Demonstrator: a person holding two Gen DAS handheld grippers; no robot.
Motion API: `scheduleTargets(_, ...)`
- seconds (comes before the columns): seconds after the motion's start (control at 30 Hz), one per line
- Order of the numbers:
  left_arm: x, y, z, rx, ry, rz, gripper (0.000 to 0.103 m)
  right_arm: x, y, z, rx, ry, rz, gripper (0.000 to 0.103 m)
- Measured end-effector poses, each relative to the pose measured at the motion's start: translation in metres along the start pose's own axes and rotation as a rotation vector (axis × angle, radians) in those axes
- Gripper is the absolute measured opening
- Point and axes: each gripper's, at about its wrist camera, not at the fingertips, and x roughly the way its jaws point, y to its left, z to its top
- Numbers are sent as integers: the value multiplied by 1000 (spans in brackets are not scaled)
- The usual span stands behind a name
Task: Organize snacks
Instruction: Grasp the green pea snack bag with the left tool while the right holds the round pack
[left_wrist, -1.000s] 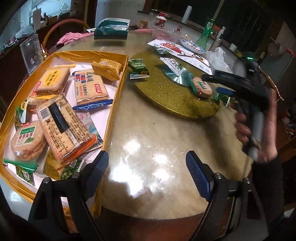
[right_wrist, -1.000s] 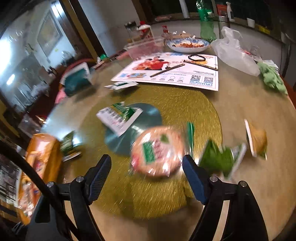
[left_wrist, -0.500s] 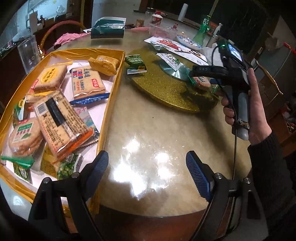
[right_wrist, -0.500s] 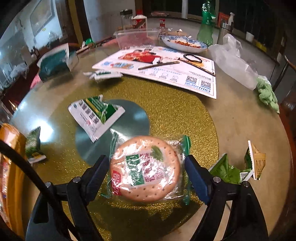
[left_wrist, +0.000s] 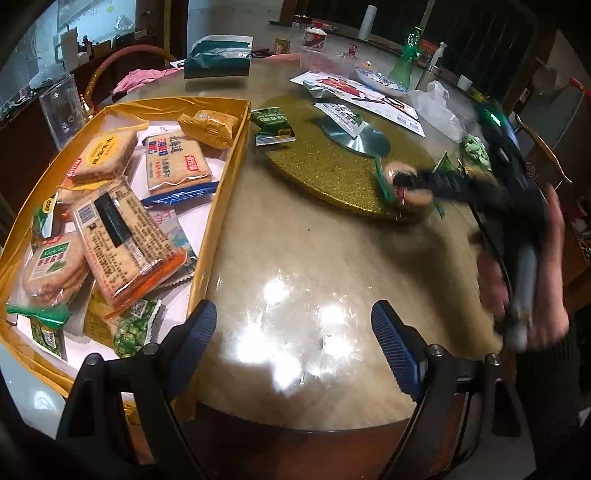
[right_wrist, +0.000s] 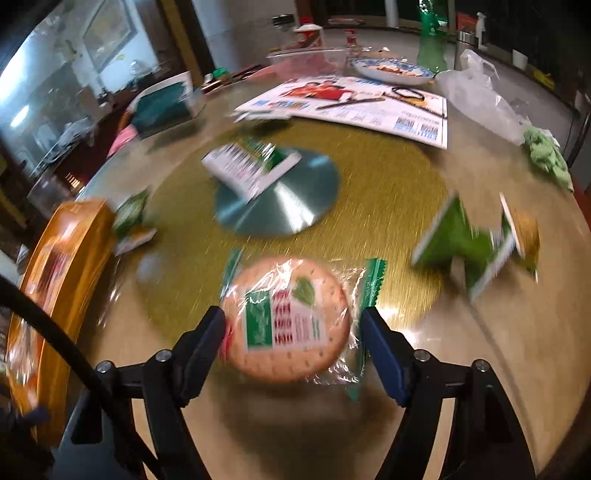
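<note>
My right gripper (right_wrist: 291, 328) is shut on a round cracker pack (right_wrist: 290, 319) in clear wrap with green ends, held over the near edge of the gold turntable (right_wrist: 384, 192). In the left wrist view the right gripper (left_wrist: 410, 184) and the pack (left_wrist: 400, 171) show blurred at the right. My left gripper (left_wrist: 293, 332) is open and empty above the bare table, right of the gold tray (left_wrist: 225, 184), which holds several snack packs. Loose packs lie on the turntable: a white-green one (right_wrist: 247, 170) and a green one (right_wrist: 461, 240).
A flyer (right_wrist: 354, 103), a bowl (right_wrist: 391, 70), a white plastic bag (right_wrist: 476, 99) and a green bottle (right_wrist: 430, 37) stand at the far side. A teal bag (left_wrist: 218, 59) and a glass (left_wrist: 61, 107) stand near the tray. A green pack (left_wrist: 273, 123) lies beside the tray's corner.
My right gripper has shut on the round cracker pack and pulled it toward the turntable's near edge, swinging left. My left gripper has stayed open in place.
</note>
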Motion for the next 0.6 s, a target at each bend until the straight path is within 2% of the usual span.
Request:
scheduleTargets(0.17,9,-10,9,33,13,-26,86,-34,4,-64,-14,-42,-40,72)
scheduleTargets(0.2,12,-14,13,59,13,-21,86,-39,3,-71,-5,-53,-18,72)
scheduleTargets(0.27,22,-19,25,111,7,19,86,-48,-1,-83,21,-70,82,72)
scheduleTargets(0.33,35,-18,36,116,19,57,86,-49,-5,-83,49,-70,136,73)
scheduleTargets(0.37,39,-16,40,113,24,64,86,-47,-6,-79,61,-70,141,77)
scheduleTargets(0.47,54,-9,50,114,59,38,83,-38,-12,-64,107,-67,158,81)
scheduleTargets(0.6,55,-1,56,90,33,86,81,-26,-15,-44,195,-43,225,82)
